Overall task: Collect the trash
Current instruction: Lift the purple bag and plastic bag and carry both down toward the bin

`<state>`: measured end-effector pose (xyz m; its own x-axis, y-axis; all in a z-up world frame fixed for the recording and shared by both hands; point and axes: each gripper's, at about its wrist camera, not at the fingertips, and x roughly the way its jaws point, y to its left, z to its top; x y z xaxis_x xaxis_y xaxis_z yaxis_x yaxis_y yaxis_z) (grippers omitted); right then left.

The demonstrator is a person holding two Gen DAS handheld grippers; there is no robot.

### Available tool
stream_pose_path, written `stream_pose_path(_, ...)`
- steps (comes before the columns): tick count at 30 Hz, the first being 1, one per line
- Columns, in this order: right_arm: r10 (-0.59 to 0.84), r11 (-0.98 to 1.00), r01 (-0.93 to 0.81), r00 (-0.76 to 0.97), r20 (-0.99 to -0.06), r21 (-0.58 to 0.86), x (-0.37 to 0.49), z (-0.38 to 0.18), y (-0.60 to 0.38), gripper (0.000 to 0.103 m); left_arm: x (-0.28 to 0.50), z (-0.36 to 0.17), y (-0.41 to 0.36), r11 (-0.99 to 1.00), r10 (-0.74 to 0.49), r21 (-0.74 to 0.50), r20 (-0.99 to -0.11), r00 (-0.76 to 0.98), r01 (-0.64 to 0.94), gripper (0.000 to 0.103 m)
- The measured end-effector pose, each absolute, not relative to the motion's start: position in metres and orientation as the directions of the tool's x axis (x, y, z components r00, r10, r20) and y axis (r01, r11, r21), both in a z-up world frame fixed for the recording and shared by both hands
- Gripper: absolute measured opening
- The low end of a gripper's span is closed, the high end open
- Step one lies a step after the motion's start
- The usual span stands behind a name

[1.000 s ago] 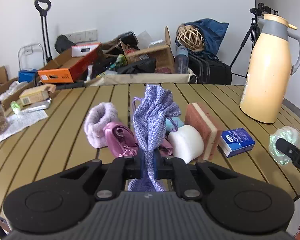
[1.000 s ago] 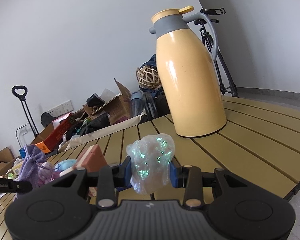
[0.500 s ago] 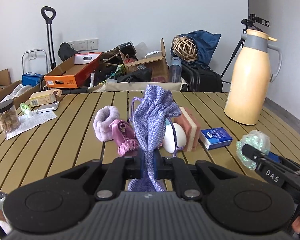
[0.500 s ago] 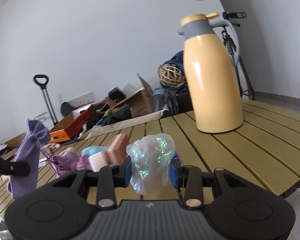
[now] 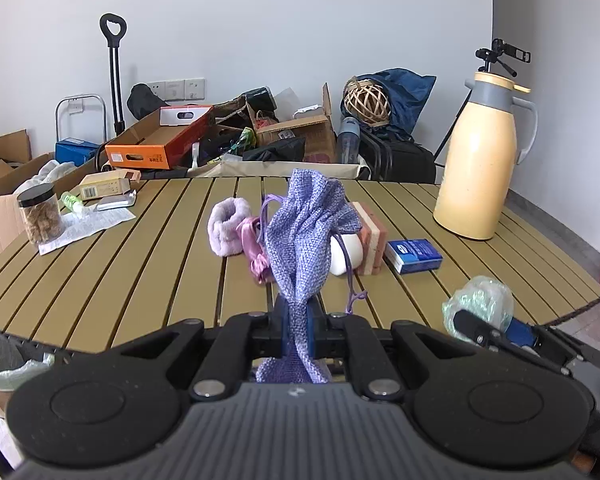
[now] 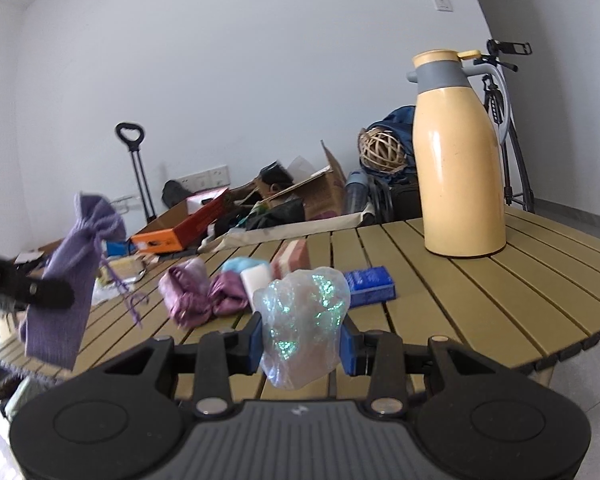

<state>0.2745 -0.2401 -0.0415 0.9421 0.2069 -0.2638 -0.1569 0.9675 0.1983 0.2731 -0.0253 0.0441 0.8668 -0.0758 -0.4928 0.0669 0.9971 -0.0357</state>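
Note:
My left gripper (image 5: 298, 326) is shut on a purple knitted drawstring pouch (image 5: 306, 232), held above the near edge of the slatted wooden table (image 5: 140, 264). The pouch also shows at the left of the right wrist view (image 6: 74, 268). My right gripper (image 6: 300, 340) is shut on a crumpled iridescent plastic wrapper (image 6: 304, 320); it shows at the lower right of the left wrist view (image 5: 480, 306). A bin with a pale liner (image 5: 4, 364) sits below the table's near left edge.
On the table lie a fluffy lilac band (image 5: 228, 226), pink satin cloth (image 5: 254, 248), a white block (image 5: 346, 254), a pink sponge (image 5: 372, 234), a blue box (image 5: 414, 254), a yellow thermos jug (image 5: 480, 164), a jar (image 5: 40, 214) and papers. Boxes and bags crowd the floor behind.
Both grippers have pulled back from the table and risen, each keeping its hold. The table items look smaller and farther; the bin has come into view at lower left.

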Motion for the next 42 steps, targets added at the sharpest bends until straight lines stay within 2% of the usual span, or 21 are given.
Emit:
stream_pose_path(21, 0.264, 0.965, -0.237, 0.854, -0.448, 0.115, 0.199, -0.089, -0.216, 0.036, 0.198, -0.009, -0.013, 0.997, -0.083, -0.053, -0.587, 0.806, 0.064, 0.009)
stream_pose_path(42, 0.267, 0.957, -0.279, 0.752, -0.603, 0.077, 0.188, -0.119, -0.193, 0.036, 0.191, -0.093, 0.003, 0.997, -0.061, -0.075, -0.744, 0.665, 0.007, 0.009)
